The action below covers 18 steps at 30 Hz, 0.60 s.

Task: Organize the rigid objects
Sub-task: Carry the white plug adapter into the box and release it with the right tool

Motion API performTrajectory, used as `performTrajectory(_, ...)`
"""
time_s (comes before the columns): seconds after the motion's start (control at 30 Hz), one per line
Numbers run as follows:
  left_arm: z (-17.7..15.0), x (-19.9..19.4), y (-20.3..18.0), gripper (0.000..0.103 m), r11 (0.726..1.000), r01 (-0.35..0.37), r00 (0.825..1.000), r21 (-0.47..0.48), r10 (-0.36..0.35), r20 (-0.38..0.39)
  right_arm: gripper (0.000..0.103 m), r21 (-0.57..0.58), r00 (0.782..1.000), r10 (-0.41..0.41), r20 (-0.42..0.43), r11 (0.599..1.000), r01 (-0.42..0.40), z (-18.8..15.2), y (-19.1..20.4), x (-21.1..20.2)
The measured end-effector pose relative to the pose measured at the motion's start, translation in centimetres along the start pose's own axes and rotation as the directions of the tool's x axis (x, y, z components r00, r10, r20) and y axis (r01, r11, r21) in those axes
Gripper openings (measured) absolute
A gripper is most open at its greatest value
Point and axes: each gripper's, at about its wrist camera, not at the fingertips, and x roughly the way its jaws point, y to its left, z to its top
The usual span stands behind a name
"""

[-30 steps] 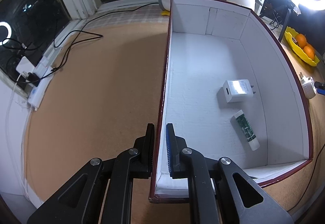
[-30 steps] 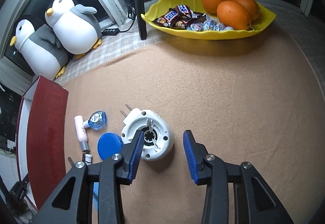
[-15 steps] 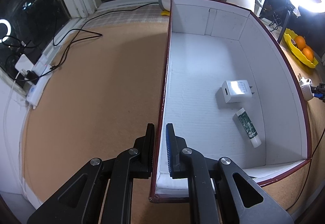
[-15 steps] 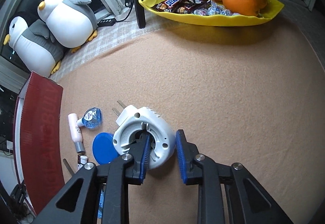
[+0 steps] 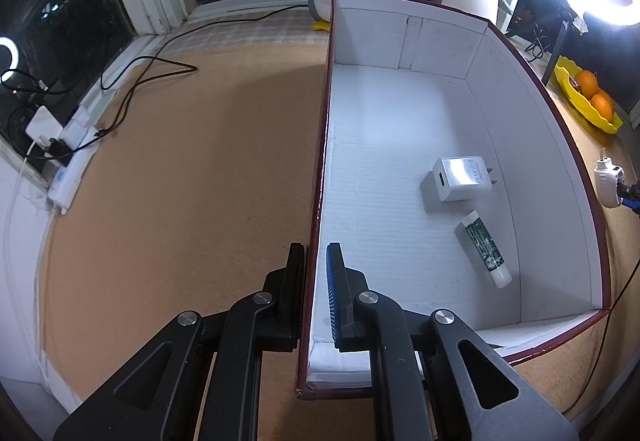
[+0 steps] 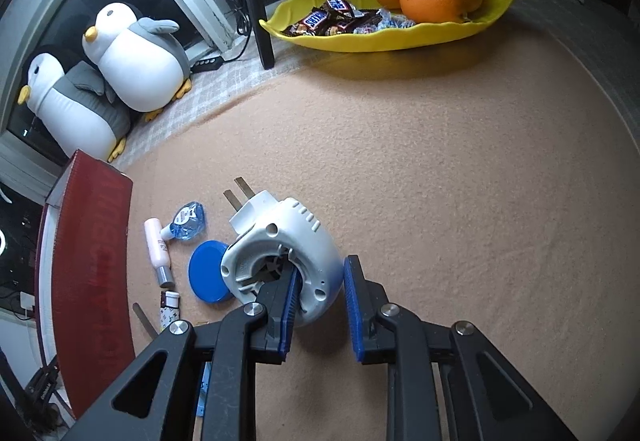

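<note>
Now, start from the biggest thing: your left gripper [image 5: 316,277] is clamped on the near left wall of the box [image 5: 540,145], one finger outside, one inside, steadying it. Inside, toward the right wall, lie a white charger [image 5: 462,177] and, nearer you, a green tube [image 5: 484,245].

Your right gripper [image 6: 320,305] is pinched on the white plug-in device [image 6: 280,253], one finger inside its hollow ring, the other on the outer shell. It looks tilted, prongs pointing far left, possibly off the cloth. Expect hard, smooth, light plastic: stiff enough to squeeze, but rounded, so it may pivot. Hold the rim firmly and mind the prongs.

Left of it lie a blue lid [image 6: 208,273], a pink bottle [image 6: 157,247] and a small blue dropper [image 6: 186,221].
</note>
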Motion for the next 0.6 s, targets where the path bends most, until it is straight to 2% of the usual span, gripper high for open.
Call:
performTrajectory(0.23, 0.0, -0.1, 0.1, 0.010, 1.000, 0.008, 1.000, -0.003, -0.008, 0.004, 0.020, -0.058, 0.998, 0.021, 0.057, 0.998, -0.018, -1.9, 2.5, -4.0)
performTrajectory(0.47, -0.1, -0.1, 0.3, 0.010, 1.000, 0.016, 1.000, -0.010, -0.016, 0.009, 0.020, -0.184, 0.986, 0.114, 0.120, 0.979, -0.091, -3.3, 8.5, -8.3)
performTrajectory(0.6, -0.1, -0.1, 0.3, 0.010, 1.000, 0.023, 1.000, -0.018, -0.023, 0.011, 0.020, -0.261, 0.977, 0.177, 0.117, 0.955, -0.142, -4.2, 12.3, -9.9)
